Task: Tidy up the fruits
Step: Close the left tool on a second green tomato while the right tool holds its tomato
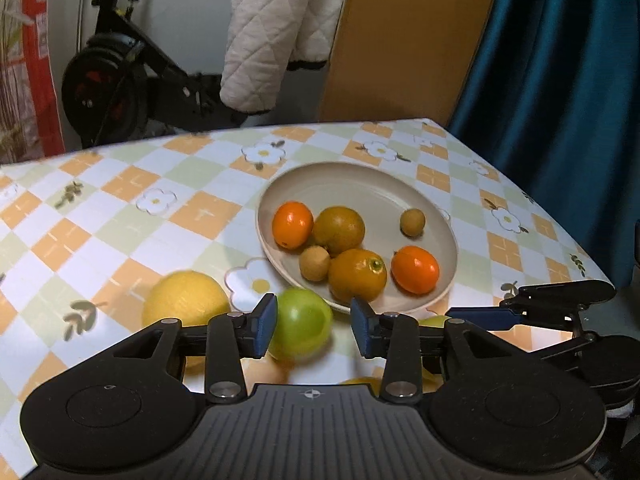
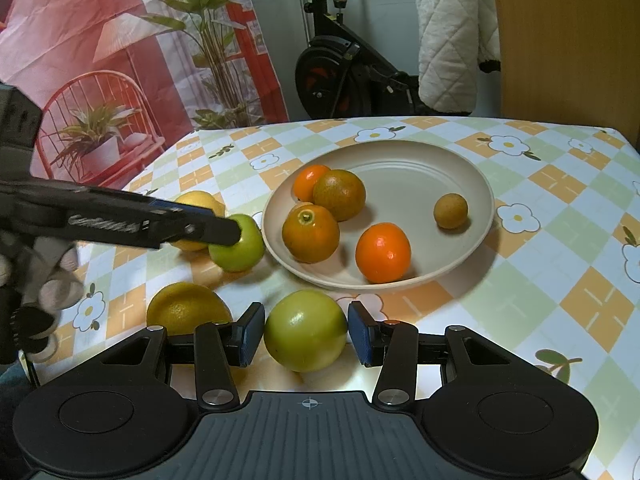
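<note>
My left tool [image 1: 313, 326] is spread around a smooth green apple [image 1: 301, 330] just near of the round beige plate [image 1: 360, 176]. My right tool [image 2: 306, 334] gapes beside a second apple [image 2: 305, 330]. Glossy oranges [image 2: 383, 253] fill the plate on the checked desk [image 2: 560, 280].

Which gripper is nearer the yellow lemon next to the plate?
Left. The left gripper straddles the green fruit beside the lemon; the right gripper brackets another green fruit, farther off.
</note>
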Demonstrator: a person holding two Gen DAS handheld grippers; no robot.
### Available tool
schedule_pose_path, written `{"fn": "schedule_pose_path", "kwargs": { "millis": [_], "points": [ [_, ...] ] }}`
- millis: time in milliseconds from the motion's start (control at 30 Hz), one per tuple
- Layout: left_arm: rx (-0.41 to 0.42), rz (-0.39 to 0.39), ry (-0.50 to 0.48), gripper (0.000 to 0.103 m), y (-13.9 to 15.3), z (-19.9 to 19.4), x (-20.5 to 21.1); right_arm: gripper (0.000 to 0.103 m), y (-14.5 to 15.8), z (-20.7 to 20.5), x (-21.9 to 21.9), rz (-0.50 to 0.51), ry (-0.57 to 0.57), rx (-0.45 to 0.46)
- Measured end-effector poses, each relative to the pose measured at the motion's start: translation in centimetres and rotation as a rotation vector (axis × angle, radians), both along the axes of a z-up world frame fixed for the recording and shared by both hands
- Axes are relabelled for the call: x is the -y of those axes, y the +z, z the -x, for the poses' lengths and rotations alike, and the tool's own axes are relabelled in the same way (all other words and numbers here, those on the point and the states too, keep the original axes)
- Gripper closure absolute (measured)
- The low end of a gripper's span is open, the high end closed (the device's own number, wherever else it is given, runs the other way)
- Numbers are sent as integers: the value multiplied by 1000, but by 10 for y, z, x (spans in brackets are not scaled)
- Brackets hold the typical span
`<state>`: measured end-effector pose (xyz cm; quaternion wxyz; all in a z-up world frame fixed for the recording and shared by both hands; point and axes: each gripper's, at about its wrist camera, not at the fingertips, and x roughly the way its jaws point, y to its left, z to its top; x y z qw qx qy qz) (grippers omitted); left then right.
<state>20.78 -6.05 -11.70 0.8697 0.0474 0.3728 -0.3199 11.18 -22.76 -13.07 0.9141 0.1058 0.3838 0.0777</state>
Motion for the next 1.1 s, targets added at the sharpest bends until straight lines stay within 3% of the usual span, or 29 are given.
{"fn": "schedule_pose_path", "kwargs": {
  "millis": [167, 633, 833, 1100],
  "points": [
    [-7, 13, 43, 62, -3, -16, 1, 61, 0, 0, 0, 1, 0, 0],
    [-74, 37, -32, 58, -17, -7, 5, 61, 0, 1, 1, -6, -2, -1],
    [-106, 51, -73, 52, -22, -4, 5, 61, 0, 2, 1, -9, -3, -2],
    [-121, 40, -73, 52, -29, -4, 8, 61, 0, 2, 2, -12, -5, -3]
  ]
}}
